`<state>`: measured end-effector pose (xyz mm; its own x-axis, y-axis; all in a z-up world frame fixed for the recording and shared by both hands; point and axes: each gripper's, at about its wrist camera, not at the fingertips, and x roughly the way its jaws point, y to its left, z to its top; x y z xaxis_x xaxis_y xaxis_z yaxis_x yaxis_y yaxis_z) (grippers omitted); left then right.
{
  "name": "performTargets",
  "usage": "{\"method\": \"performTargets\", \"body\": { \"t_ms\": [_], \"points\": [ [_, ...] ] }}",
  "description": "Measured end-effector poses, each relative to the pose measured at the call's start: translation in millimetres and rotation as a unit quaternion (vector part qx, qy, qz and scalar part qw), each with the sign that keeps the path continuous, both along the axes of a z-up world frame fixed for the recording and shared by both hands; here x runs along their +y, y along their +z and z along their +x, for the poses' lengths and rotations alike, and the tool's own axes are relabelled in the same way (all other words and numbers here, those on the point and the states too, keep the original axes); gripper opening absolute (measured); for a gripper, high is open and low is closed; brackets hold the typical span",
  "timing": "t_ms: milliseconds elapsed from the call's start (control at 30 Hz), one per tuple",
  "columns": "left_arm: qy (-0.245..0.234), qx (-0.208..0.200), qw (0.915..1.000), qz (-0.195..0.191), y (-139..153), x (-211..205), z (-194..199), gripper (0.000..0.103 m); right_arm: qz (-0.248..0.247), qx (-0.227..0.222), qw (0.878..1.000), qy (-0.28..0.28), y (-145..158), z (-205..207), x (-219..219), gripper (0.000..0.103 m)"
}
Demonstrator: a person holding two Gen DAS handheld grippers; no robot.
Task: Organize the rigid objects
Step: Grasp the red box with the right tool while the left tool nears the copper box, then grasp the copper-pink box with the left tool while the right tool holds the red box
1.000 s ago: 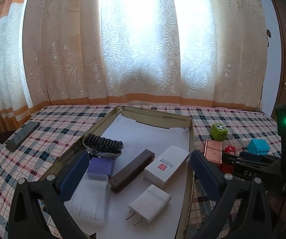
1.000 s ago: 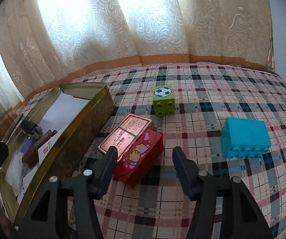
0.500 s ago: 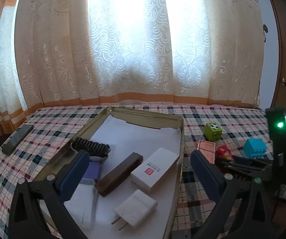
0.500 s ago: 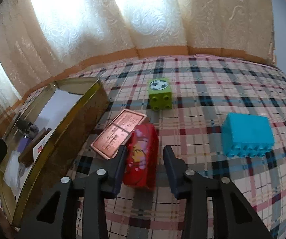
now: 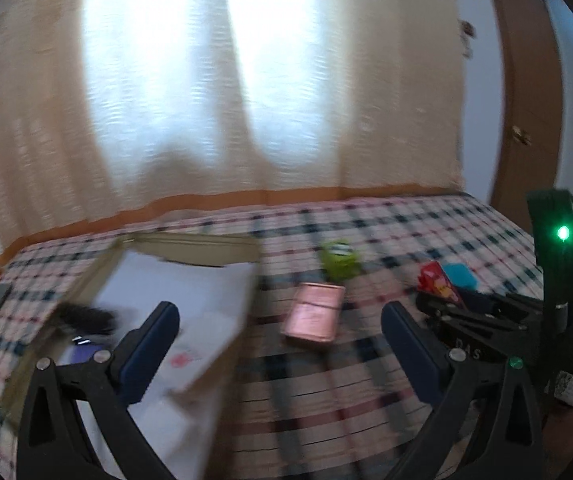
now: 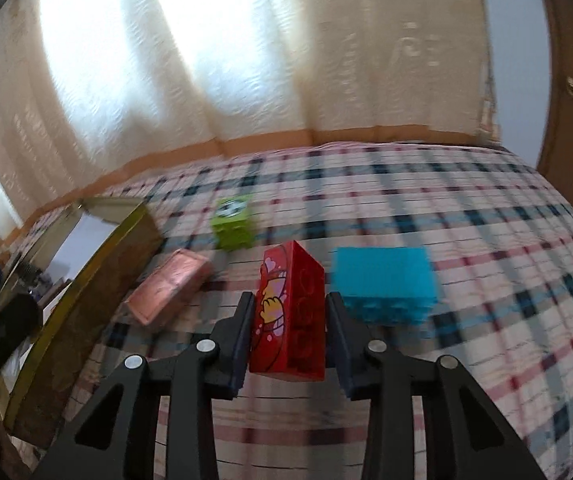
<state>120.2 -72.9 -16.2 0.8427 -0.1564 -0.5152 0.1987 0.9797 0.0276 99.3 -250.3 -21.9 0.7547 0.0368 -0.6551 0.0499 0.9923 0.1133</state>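
Tin tray (image 6: pixel 98 276) sits at the left edge of the plaid-covered bed (image 6: pixel 466 240), long gold wall facing the blocks, w/ white paper and small items inside, too blurred to name. Just right of it a flat copper-pink tile (image 6: pixel 168 286) lies on the cloth, and beyond that, nearer the curtain, a green toy block (image 6: pixel 233 226) w/ a football print. Next along, the red toy block (image 6: pixel 290 312) w/ cartoon print stands on end, tilted a bit, between the pads of the right gripper (image 6: pixel 288 334). Blue studded block (image 6: pixel 384 282) sits just right of it, near but apart.

Red block looks like hollow hard plastic: light, stiff, smooth-sided so prob. a bit slick; not fragile. Best hold is across the two broad flat faces, low-to-mid height, which is where the pads are.

Right gripper: jaws narrow and closing, both pads against the red block's sides, pinching it. It seems lifted off the cloth, though I can't be sure. Left gripper (image 5: pixel 280 350), seen in its own view, is spread wide w/ nothing between the pads, hanging over the tray's right wall and the pink tile.
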Motion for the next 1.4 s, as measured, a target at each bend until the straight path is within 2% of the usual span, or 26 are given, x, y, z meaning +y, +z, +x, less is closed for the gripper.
{"method": "performTargets", "body": {
  "t_ms": [133,267,367,533,600,667,800,867,933,1000,1100,1167,1200,1333,1400],
  "points": [
    [-0.043,0.039,0.9983,-0.007,-10.4,-27.6,19.3,0.102,0.013,-0.01,1.0,-0.021,2.2,-7.1,-21.9,0.038],
    [-0.063,0.06,0.9962,0.012,-21.2,-46.3,36.0,0.101,0.036,-0.013,0.999,-0.033,0.8,-11.0,-39.8,0.038],
    [-0.075,0.097,0.9924,0.005,-33.4,-54.0,54.3,0.1,0.04,-0.018,0.998,-0.034,1.5,-14.2,-43.3,0.038],
    [-0.065,0.121,0.9905,0.006,-46.8,-53.3,73.0,0.098,0.039,-0.023,0.999,-0.029,2.3,-15.9,-41.9,0.038],
    [-0.041,0.12,0.9918,0.016,-49.8,-48.2,78.8,0.098,0.038,-0.024,0.999,-0.026,2.9,-16.3,-40.8,0.038],
    [-0.037,0.114,0.9925,0.027,-49.9,-46.3,80.7,0.101,0.038,-0.025,0.999,-0.022,3.2,-16.2,-40.0,0.038],
    [-0.05,0.115,0.9914,0.036,-50.5,-47.0,82.0,0.102,0.036,-0.025,0.999,-0.021,3.4,-16.8,-38.8,0.038],
    [-0.068,0.107,0.9918,0.016,-46.9,-47.1,75.7,0.102,0.035,-0.026,0.999,-0.022,3.5,-16.9,-38.5,0.038],
    [-0.083,0.094,0.9916,0.032,-45.4,-56.5,70.5,0.1,0.034,-0.027,0.999,-0.023,3.8,-17.3,-38.4,0.038],
    [-0.091,0.099,0.9898,0.048,-48.2,-63.1,70.8,0.1,0.036,-0.028,0.999,-0.024,3.7,-17.7,-39.6,0.038],
    [-0.076,0.122,0.9892,0.028,-51.9,-54.1,80.4,0.102,0.034,-0.028,0.999,-0.024,4.0,-17.6,-39.2,0.038],
    [-0.056,0.116,0.9912,0.031,-50.9,-45.7,83.6,0.102,0.034,-0.027,0.999,-0.023,4.0,-17.2,-39.0,0.038],
    [-0.064,0.115,0.991,0.025,-49.9,-43.4,83.3,0.102,0.033,-0.027,0.999,-0.022,3.9,-17.1,-38.7,0.038],
    [-0.067,0.118,0.9899,0.042,-52.7,-44.0,85.1,0.102,0.032,-0.029,0.999,-0.021,4.1,-17.2,-38.1,0.038],
    [-0.057,0.118,0.9908,0.036,-52.1,-37.8,89.3,0.102,0.033,-0.029,0.999,-0.022,3.9,-17.1,-38.6,0.038]
  ]
}}
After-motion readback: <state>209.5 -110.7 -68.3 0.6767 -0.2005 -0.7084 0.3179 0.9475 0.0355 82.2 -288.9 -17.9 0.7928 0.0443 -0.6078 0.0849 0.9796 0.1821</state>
